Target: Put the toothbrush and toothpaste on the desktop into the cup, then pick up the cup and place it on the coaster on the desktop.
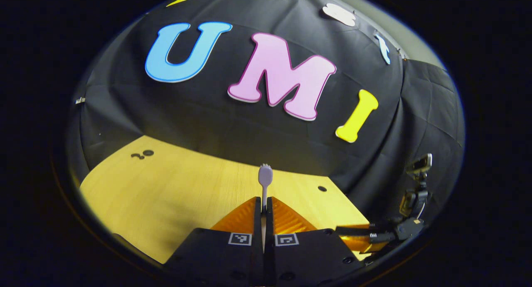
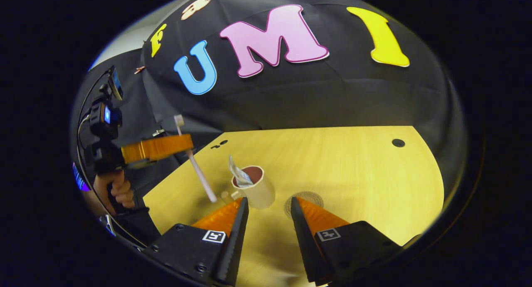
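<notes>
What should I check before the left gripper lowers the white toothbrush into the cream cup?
1. Left gripper is shut on the white plastic toothbrush: ok.
2. Toothbrush is lifted off the yellow wooden desktop: ok.
3. Toothbrush tip is above the mouth of the cream cup with brown inside: not ok, it hangs to one side.
4. Toothpaste tube is in the cup: ok.
5. Right gripper is open, not touching the cup: ok.
6. Round coaster is free: ok.

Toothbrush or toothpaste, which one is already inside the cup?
The toothpaste: it stands in the cup on the desktop. The toothbrush is up in the air, pinched by the left hand-held gripper.
</notes>
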`<state>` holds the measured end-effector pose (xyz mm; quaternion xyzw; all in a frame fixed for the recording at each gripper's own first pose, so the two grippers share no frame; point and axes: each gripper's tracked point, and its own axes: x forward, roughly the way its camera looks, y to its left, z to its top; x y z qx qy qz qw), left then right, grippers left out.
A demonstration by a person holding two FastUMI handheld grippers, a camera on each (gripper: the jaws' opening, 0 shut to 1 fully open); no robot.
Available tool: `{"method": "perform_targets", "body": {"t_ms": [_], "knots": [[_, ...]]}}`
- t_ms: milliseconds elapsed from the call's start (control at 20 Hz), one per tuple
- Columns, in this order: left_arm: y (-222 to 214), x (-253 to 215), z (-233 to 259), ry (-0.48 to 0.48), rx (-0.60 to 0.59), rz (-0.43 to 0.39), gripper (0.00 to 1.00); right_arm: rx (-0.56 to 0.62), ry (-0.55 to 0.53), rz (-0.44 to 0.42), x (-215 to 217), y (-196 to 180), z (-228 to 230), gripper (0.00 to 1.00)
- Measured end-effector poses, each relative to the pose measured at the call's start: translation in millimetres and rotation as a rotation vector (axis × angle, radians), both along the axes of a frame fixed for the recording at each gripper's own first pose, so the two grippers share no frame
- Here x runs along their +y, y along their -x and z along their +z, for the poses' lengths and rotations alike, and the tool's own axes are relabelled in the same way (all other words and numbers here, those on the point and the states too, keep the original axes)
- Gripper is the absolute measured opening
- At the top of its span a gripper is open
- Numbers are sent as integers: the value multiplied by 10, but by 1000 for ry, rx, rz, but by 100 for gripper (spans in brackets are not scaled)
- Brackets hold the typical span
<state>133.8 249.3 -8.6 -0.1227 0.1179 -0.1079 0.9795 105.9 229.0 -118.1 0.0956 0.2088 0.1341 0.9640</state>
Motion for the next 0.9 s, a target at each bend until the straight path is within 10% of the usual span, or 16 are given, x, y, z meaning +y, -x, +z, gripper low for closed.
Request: {"method": "perform_targets", "body": {"t_ms": [900], "knots": [[-787, -157, -619, -127, -55, -11, 6, 105, -52, -218, -482, 747, -244, 64]]}}
